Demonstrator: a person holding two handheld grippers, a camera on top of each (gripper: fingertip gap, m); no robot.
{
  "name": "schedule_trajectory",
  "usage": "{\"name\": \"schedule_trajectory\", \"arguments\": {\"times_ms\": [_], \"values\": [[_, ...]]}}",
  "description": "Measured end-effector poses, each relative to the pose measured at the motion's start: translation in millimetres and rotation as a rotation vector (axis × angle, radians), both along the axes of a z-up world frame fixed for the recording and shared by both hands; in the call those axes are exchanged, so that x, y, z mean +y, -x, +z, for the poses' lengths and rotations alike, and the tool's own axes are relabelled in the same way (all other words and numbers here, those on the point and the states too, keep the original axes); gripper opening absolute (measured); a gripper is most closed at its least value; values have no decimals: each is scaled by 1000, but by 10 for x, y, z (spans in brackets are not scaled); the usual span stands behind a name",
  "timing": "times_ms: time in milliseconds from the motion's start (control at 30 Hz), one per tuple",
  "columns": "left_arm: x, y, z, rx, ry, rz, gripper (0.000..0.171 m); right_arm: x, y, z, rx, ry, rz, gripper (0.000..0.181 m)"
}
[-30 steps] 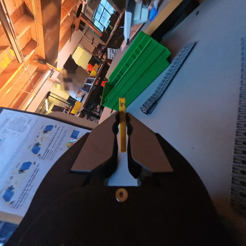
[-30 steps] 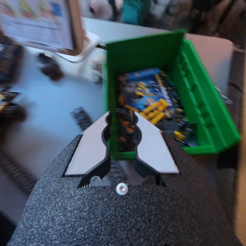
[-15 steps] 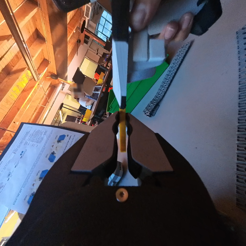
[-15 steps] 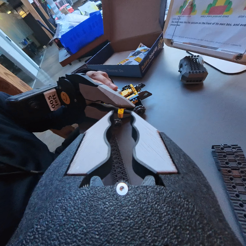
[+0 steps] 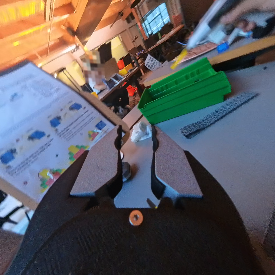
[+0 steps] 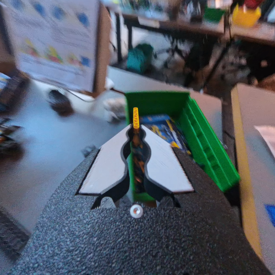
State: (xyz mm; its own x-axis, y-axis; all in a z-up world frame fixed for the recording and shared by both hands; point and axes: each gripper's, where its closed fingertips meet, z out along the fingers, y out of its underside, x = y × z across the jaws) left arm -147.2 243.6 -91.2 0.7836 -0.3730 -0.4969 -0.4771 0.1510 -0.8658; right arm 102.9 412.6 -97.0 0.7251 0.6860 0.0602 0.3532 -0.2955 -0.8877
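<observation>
A: What has the right hand-held gripper (image 6: pixel 136 128) got?

B: A yellow beam (image 6: pixel 135 118) with a row of holes, pinched between its fingertips. The beam sticks up and forward past the tips, toward twelve o'clock in the right wrist view.

A: And what lies about it?

B: A green bin (image 6: pixel 208 148) just behind and to the three o'clock side, open at the top. Inside it lies a blue and yellow printed box (image 6: pixel 162 126), much blurred. At eleven o'clock stands an instruction sheet on a board (image 6: pixel 56 44), and at nine o'clock a dark lump (image 6: pixel 59 102) sits on the grey tabletop (image 6: pixel 44 148); I cannot tell what the lump is.

A: The left hand-held gripper (image 5: pixel 136 134)?

B: Spread wide, nothing between its fingers. It hangs over the tabletop (image 5: pixel 223 156). Just beyond its tips, at twelve o'clock, is a crumpled white scrap (image 5: pixel 140 133). Lower in the gap, against the left finger, a small grey piece (image 5: pixel 126 171) rests on the surface.

A: Farther off?

B: The green bin (image 5: pixel 186 98) at one o'clock, a dark grey studded strip (image 5: pixel 218 114) lying at two o'clock beside it, and the instruction sheet (image 5: pixel 44 126) at nine to ten o'clock. At the top right the right hand-held gripper (image 5: pixel 193 40) shows, blurred, with the yellow beam (image 5: pixel 179 58) at its tip
</observation>
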Motion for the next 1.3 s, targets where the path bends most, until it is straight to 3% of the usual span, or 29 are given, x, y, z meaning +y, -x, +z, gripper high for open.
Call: {"name": "schedule_trajectory", "arguments": {"times_ms": [67,100,233,367,433,567,667,833,967,1133,1300], "values": [[71,336,47,-78,50,52,45,213,-212,-404,-122,140,-63,11],[97,500,43,-100,72,78,44,252,-242,-470,-141,137,-80,16],[143,952,-49,-185,168,136,43,12,109,-307,-51,7,-26,18],[132,1105,-230,-180,258,136,40,-759,1111,-151,186,24,330,22],[114,1098,-302,-175,283,116,38,-1229,1626,-238,249,99,549,22],[45,1006,-526,-102,377,49,34,-1873,2440,-555,236,162,834,32],[37,1006,-598,-61,373,41,26,-2166,2815,-801,145,117,977,33],[-50,824,-714,-40,428,-64,24,-2474,2738,-1050,21,95,1179,22],[-208,516,-686,1,413,-203,24,-2658,2515,-1181,-22,162,1279,28],[-407,258,-767,48,452,-312,29,-2781,2495,-1347,-112,206,1273,49],[-789,4,-932,188,538,-363,24,-2847,2512,-1549,-169,201,1241,45]]}}
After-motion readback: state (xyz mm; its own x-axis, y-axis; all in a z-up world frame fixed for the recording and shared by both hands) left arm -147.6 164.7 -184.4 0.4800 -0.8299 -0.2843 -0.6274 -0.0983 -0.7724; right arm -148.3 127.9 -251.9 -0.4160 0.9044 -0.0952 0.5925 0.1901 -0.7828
